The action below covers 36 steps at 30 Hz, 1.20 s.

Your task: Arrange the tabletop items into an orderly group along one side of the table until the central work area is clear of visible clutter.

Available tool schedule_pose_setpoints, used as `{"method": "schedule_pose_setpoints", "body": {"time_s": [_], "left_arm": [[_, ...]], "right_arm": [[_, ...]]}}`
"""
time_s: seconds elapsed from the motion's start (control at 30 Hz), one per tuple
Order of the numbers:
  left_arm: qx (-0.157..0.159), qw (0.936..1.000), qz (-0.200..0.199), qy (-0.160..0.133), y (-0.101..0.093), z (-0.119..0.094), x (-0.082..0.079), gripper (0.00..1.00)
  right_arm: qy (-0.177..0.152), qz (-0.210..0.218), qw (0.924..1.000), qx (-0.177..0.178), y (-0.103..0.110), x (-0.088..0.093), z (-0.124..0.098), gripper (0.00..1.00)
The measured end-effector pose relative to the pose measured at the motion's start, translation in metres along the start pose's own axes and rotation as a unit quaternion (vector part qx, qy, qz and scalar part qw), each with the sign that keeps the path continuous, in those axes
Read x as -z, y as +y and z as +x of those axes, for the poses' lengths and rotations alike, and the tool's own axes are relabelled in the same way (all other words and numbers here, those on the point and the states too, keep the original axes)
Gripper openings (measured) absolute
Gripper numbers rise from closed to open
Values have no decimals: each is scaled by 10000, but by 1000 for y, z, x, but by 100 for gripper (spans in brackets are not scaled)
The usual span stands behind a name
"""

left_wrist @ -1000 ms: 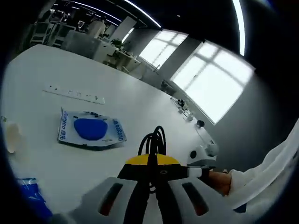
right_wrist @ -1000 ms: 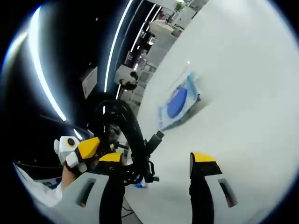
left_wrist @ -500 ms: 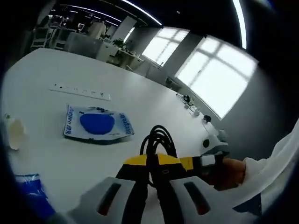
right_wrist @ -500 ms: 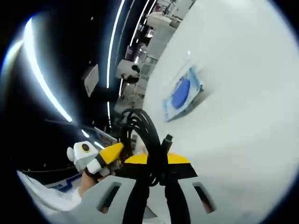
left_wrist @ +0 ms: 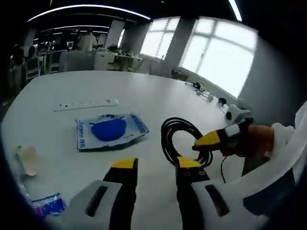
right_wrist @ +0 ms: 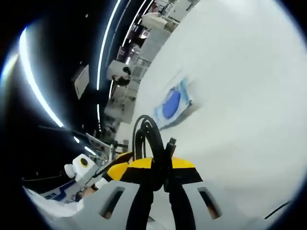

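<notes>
Right now our right gripper [right_wrist: 156, 179] has its fingers [right_wrist: 180, 172] pinched tight on the coiled black cable [right_wrist: 147, 139], whose loops rise above the yellow tips; in the left gripper view that same coil [left_wrist: 180, 139] hangs from the right gripper [left_wrist: 211, 140] just above the white counter [left_wrist: 158, 96]. Our left gripper [left_wrist: 156, 167] sits just beside the coil with its fingers [left_wrist: 125, 167] parted and holding nothing. We judge that we are mid-carry: the cable is in hand and needs a resting place along one side. Farther out on the counter lie a blue-and-white packet [left_wrist: 109, 130], a white power strip [left_wrist: 86, 103] beyond it, a pale crumpled wrapper [left_wrist: 26, 158] off to the left, and a small blue wrapper [left_wrist: 48, 203] close to us. Next we should pick the side for the group, probably near the packet and strip, lower the coil flat so it keeps its loops, and release it before fetching the stray wrappers.
</notes>
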<state>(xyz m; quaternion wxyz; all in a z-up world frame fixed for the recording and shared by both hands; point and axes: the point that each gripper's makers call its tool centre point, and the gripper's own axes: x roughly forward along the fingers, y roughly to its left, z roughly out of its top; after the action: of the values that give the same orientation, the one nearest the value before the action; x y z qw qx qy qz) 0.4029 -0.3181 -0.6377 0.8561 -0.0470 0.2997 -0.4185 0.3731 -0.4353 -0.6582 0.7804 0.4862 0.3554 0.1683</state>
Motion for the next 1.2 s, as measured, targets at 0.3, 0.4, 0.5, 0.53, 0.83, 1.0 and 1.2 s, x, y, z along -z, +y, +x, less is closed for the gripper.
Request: {"method": "schedule_pose_setpoints", "body": {"time_s": [0.3, 0.4, 0.5, 0.53, 0.83, 1.0, 1.2], "left_arm": [[-625, 9966, -484, -213, 46, -37, 10, 46], [-869, 9933, -681, -348, 59, -47, 12, 46], [-1079, 9889, -909, -472, 69, -57, 16, 46], [-1121, 9878, -963, -482, 72, -59, 19, 46], [-1314, 9824, -1253, -443, 68, -66, 37, 43], [-1251, 9753, -1639, -790, 63, -74, 24, 44], [-1473, 9693, -1675, -1037, 59, -84, 16, 43]], "right_arm": [[-48, -51, 9993, 380, -28, -30, -5, 8], [-3, -30, 9983, 581, -37, -30, -3, 8], [91, 17, 9967, 806, -52, -30, -1, 8], [100, 25, 9964, 837, -54, -30, -1, 8], [312, 184, 9931, 1113, -90, -40, 7, 9], [310, 300, 9928, 1117, -95, -40, 9, 9], [380, 355, 9926, 1101, -103, -43, 14, 9]]}}
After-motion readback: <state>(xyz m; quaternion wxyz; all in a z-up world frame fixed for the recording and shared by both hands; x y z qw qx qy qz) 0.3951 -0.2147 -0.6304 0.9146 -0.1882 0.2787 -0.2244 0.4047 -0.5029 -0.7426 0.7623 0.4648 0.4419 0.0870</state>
